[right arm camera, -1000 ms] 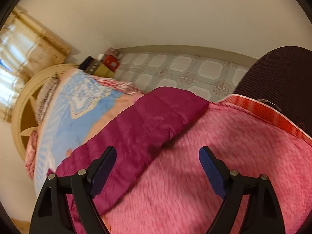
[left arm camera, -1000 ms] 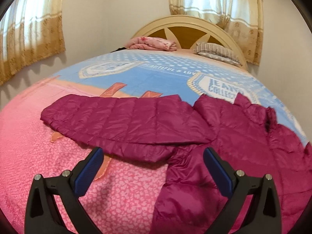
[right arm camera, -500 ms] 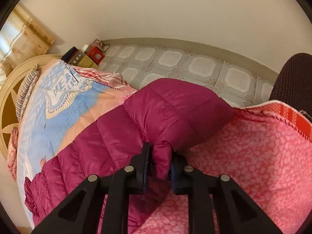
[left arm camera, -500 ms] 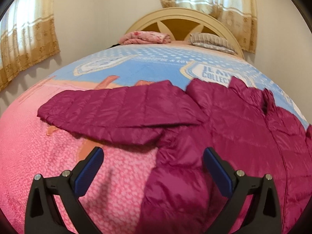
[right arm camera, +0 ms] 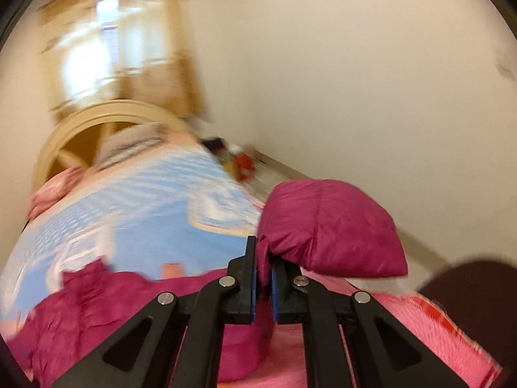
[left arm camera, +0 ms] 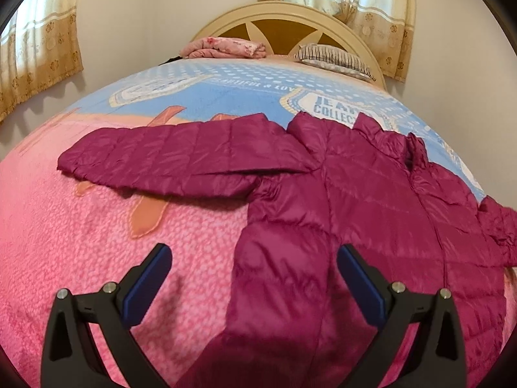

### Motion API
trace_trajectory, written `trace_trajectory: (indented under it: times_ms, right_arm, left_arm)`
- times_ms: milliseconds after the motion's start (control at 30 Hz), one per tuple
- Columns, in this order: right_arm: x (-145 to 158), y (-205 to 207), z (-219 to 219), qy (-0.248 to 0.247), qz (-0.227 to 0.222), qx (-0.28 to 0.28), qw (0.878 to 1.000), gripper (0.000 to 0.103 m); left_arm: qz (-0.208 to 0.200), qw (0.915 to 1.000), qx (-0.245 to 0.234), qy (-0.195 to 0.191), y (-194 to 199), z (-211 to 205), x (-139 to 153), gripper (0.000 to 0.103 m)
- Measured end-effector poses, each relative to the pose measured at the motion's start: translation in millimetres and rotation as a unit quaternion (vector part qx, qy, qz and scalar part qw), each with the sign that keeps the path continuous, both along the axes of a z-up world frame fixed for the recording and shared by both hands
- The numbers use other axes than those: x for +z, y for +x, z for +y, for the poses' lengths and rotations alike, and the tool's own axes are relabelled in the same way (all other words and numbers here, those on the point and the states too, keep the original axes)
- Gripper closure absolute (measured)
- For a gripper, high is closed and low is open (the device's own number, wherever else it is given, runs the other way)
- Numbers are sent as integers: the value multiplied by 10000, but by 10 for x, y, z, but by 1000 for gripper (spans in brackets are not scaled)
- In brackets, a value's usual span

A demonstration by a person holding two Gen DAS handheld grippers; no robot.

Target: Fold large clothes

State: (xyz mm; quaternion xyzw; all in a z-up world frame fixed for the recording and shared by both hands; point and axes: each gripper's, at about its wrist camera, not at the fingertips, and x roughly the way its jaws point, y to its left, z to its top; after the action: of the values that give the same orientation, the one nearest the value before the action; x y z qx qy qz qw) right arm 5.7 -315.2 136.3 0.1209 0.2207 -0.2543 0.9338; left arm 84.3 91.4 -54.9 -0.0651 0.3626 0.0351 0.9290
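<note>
A magenta quilted puffer jacket point(left arm camera: 371, 207) lies spread on the bed, one sleeve point(left arm camera: 181, 161) stretched out to the left. My left gripper point(left arm camera: 253, 278) hangs open over the jacket's lower left part, touching nothing. In the right wrist view my right gripper point(right arm camera: 264, 268) is shut on the cuff of the jacket's other sleeve point(right arm camera: 332, 226), which is lifted above the bed and folds over to the right of the fingers. The rest of the jacket point(right arm camera: 97, 310) lies blurred at the lower left.
The bed carries a pink and blue printed blanket point(left arm camera: 80, 242). A folded pink blanket point(left arm camera: 226, 47) and a striped pillow point(left arm camera: 336, 58) lie by the cream headboard point(left arm camera: 290, 16). Curtains hang at both windows. Small items point(right arm camera: 239, 161) stand on the floor beside the bed; a dark chair back point(right arm camera: 478, 294) is at the right.
My right gripper shut on the sleeve cuff, then lifted it off the bed while rolling. The left gripper drifted slightly, so the jacket now sits further right and lower in its view.
</note>
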Motion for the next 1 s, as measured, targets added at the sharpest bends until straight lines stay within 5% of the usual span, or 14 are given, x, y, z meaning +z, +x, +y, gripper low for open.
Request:
trace_trajectory:
  times_ms: [233, 433, 700, 733, 867, 1000]
  right_arm:
    - [65, 436, 1462, -341, 72, 1901, 9812, 97]
    - [-668, 947, 2594, -251, 566, 3114, 9483, 97]
    - [-1601, 1134, 3426, -203, 1263, 3797, 9162, 96]
    - [-1685, 1193, 3446, -125, 1481, 3855, 9107, 93]
    - [-1813, 1252, 3364, 1113, 1585, 4441, 8748, 36]
    - [-1612, 1099, 3305, 1277, 1253, 4631, 8681, 36]
  left_arm:
    - [-158, 9997, 109, -127, -96, 212, 177, 0]
    - [-139, 9993, 214, -281, -105, 408, 207, 0]
    - [-90, 9993, 303, -221, -95, 594, 155, 0]
    - [-77, 9992, 305, -227, -93, 606, 146, 0]
    - [1, 9993, 281, -231, -49, 594, 99, 0]
    - [39, 9994, 207, -262, -45, 562, 76, 0]
